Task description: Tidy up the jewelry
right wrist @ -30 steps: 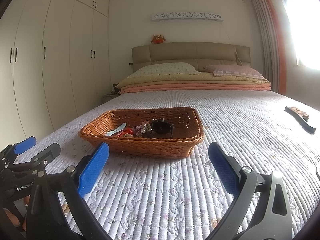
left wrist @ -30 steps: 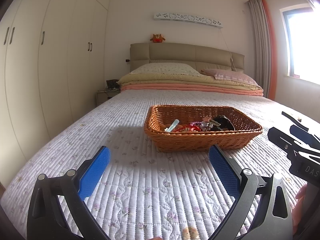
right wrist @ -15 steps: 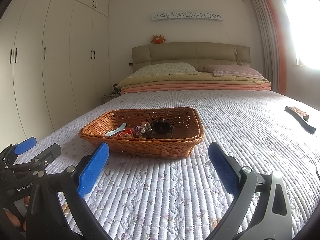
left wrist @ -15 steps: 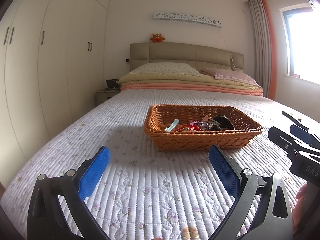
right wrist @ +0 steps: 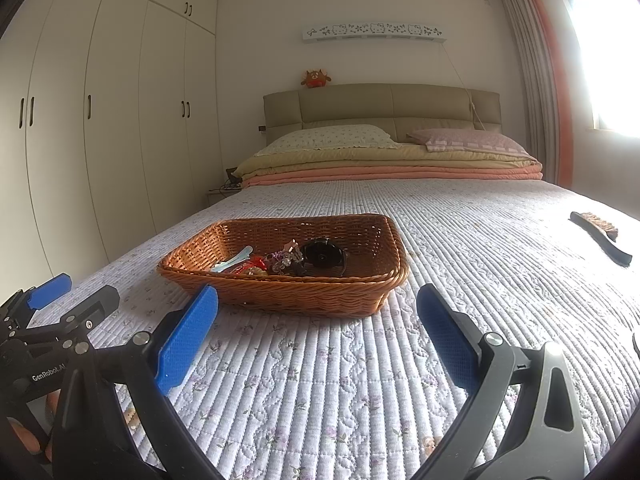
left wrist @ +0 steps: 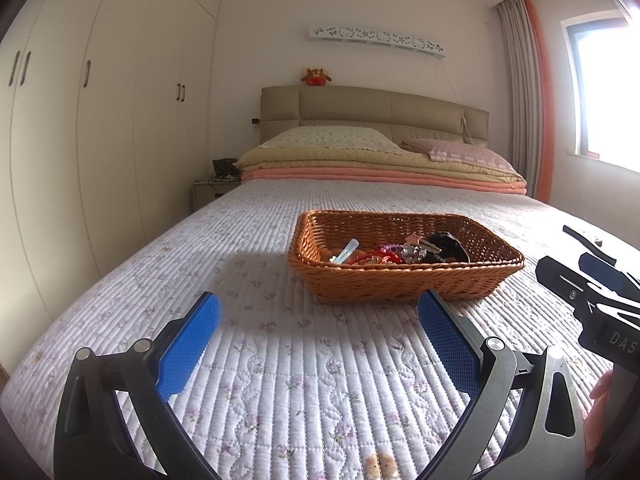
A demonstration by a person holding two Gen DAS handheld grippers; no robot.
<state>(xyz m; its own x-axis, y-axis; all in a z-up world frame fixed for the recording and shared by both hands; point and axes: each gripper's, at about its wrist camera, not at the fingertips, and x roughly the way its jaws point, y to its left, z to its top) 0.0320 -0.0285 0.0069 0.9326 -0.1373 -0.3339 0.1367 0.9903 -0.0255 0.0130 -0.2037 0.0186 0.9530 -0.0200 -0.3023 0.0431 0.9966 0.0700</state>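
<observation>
A brown woven basket [left wrist: 404, 276] is seen on the bed [left wrist: 280, 360], just ahead of both grippers. In the left wrist view it sits ahead and a little to the right of the left gripper [left wrist: 318, 320]. In the right wrist view it sits ahead and a little to the left of the right gripper [right wrist: 318, 314]. The basket is longer one way than the other. Its long side is laid across the bed, from left to right, and one corner is turned toward the left gripper.

A small pile of jewelry [right wrist: 280, 260] is kept inside the basket, near its middle. A pale blue hair clip [left wrist: 345, 250] is laid at the left end of the pile, with its long shape slanted up and to the right. A black round thing [right wrist: 323, 254] is placed at the right end of the pile. Red and sparkly bits are bunched between them, too small to be told apart.

Both grippers are spread wide, and nothing is held between the blue pads [left wrist: 192, 344]. They are held low over the bed, apart from the basket.

A dark brush [right wrist: 600, 236] is seen far to the right of the right gripper, pointed away and to the left. Pillows [left wrist: 332, 140] are stacked far ahead at the headboard.
</observation>
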